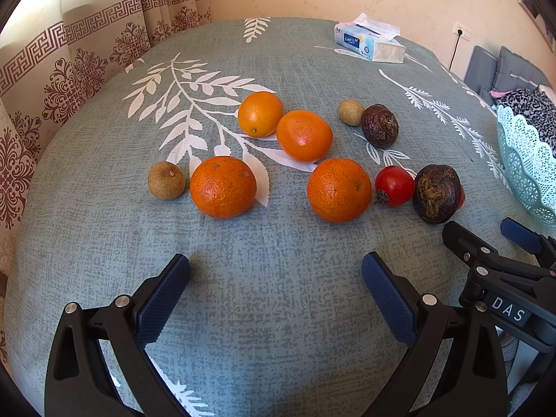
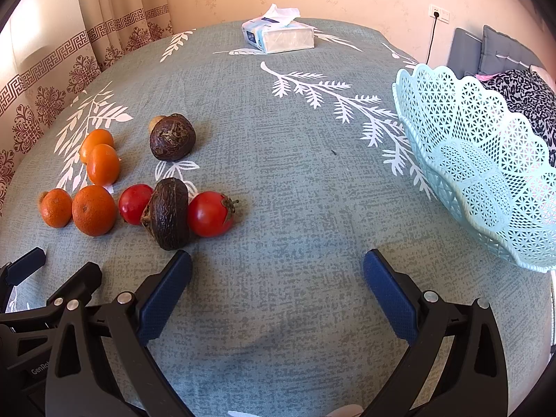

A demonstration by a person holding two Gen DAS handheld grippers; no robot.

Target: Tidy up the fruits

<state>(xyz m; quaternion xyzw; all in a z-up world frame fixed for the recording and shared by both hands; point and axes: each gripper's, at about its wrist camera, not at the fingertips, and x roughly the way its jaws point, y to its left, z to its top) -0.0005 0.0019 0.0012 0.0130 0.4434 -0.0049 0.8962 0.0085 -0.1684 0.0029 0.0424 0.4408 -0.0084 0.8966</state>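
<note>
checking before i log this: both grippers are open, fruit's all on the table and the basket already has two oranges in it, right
Not quite: the basket holds nothing, as the right wrist view shows through its lattice. All four oranges lie on the table with the other fruit. The rest stands: the left gripper and right gripper are both open.

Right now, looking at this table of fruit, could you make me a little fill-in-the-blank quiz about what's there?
1. The number of oranges lying on the tablecloth is ____.
2. The pale blue lattice basket holds ____ fruit.
3. Both the left hand-held gripper and the right hand-held gripper have their jaws ____.
4. At the far end of the table lies a pack of ____.

Missing words: four; no; open; tissues
</note>
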